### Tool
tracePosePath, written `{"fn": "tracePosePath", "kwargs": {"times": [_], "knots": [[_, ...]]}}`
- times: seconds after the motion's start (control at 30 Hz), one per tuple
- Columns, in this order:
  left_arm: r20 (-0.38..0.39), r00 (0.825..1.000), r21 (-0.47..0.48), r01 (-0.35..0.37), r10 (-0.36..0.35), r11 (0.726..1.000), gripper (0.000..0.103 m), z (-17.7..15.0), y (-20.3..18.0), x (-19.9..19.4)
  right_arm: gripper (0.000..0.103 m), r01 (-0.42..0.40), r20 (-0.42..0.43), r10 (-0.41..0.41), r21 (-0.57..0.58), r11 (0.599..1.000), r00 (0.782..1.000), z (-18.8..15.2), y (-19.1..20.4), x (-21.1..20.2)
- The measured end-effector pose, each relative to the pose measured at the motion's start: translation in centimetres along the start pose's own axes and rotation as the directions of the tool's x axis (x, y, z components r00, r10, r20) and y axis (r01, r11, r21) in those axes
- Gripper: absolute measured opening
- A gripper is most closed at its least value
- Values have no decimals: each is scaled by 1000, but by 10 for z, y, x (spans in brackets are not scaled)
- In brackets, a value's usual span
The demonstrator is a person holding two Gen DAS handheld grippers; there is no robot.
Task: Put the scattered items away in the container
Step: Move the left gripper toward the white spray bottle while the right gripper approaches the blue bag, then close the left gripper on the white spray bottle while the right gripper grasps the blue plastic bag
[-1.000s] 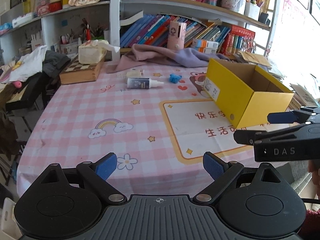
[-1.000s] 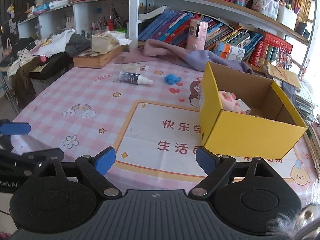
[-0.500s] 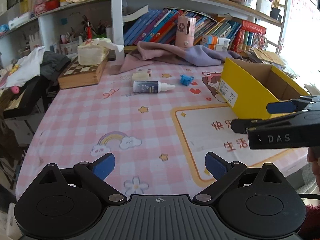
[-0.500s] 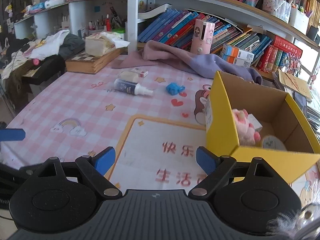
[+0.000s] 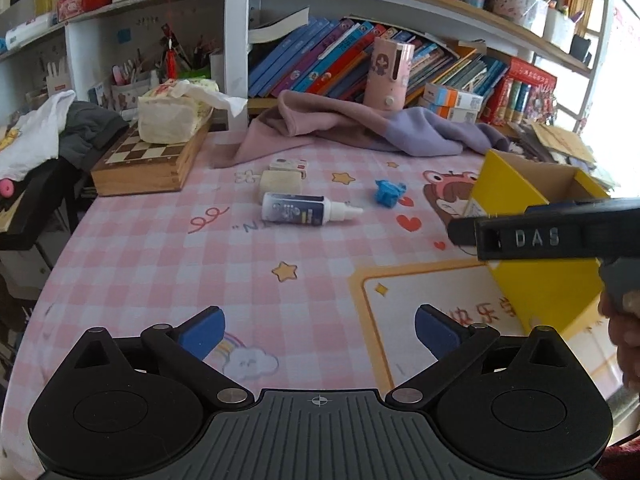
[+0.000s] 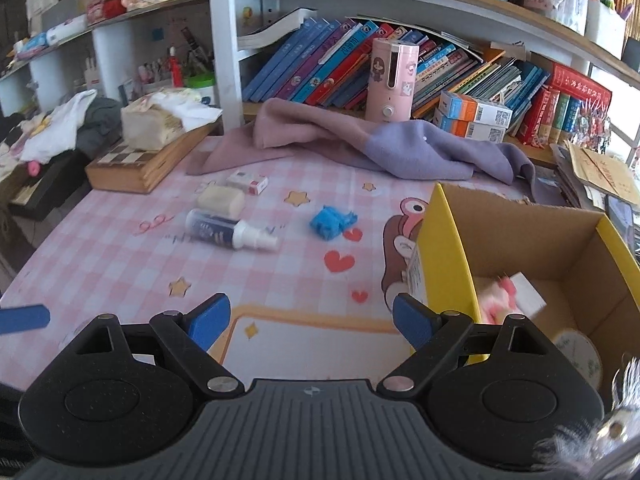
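On the pink checked tablecloth lie a spray bottle (image 5: 304, 210) (image 6: 228, 234), a cream block (image 5: 281, 182) (image 6: 220, 199), a small white and red box (image 5: 289, 165) (image 6: 248, 181) and a blue toy (image 5: 389, 192) (image 6: 331, 222). The yellow cardboard box (image 5: 504, 184) (image 6: 444, 248) stands to the right and holds a pink plush (image 6: 496, 300) and a round item (image 6: 576, 354). My left gripper (image 5: 319, 328) hovers short of the bottle; its jaws are opening, with nothing between them. My right gripper (image 6: 311, 318) is open and empty beside the box's left wall.
A wooden chess box (image 5: 148, 164) with a tissue pack on it sits at the back left. A pink and purple cloth (image 5: 360, 132) lies along the far edge, below shelves of books. A pink cylinder (image 5: 387, 72) stands behind the cloth. A hand (image 5: 624, 320) holds the right gripper.
Both grippers have moved forward over the table, so the bottle, blue toy and box look nearer. The left jaws stand slightly wider. The right gripper now crosses in front of the yellow box.
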State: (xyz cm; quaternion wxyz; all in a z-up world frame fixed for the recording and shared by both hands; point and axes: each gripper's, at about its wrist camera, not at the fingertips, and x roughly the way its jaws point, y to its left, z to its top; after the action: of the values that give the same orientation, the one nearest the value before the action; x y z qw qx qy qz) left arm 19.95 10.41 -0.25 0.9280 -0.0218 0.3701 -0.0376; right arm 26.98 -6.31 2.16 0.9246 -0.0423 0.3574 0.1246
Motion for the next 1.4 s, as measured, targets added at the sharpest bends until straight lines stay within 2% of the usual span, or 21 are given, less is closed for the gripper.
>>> {"fn": "tracePosePath", "kwargs": {"times": [0.17, 0.33, 0.53, 0.8, 0.97, 1.13, 1.3, 1.4], "knots": [[-10, 1000, 37, -23, 23, 999, 102, 11, -1, 22, 89, 3, -3, -2, 9, 1000, 1000, 20, -3, 27], [-30, 999, 64, -12, 14, 998, 102, 27, 0, 47, 88, 5, -19, -5, 28, 1000, 1000, 44, -9, 58], [0, 997, 140, -78, 79, 987, 102, 42, -4, 72, 89, 22, -40, -21, 16, 1000, 999, 65, -10, 95], [-41, 998, 98, -44, 48, 994, 102, 63, 4, 121, 89, 29, -106, -26, 24, 999, 994, 80, -10, 148], [-29, 998, 96, -44, 47, 994, 102, 70, 5, 147, 89, 48, -158, -38, 65, 997, 987, 86, -19, 177], [-28, 999, 118, -26, 29, 993, 102, 78, 1, 170, 89, 61, -192, -40, 103, 993, 981, 93, -29, 198], [-24, 998, 154, -50, 54, 987, 103, 81, -2, 185, 89, 56, -218, -29, 118, 991, 975, 95, -32, 211], [-41, 998, 144, -44, 50, 989, 103, 83, 0, 193, 88, 52, -235, -22, 123, 991, 972, 94, -33, 218]]}}
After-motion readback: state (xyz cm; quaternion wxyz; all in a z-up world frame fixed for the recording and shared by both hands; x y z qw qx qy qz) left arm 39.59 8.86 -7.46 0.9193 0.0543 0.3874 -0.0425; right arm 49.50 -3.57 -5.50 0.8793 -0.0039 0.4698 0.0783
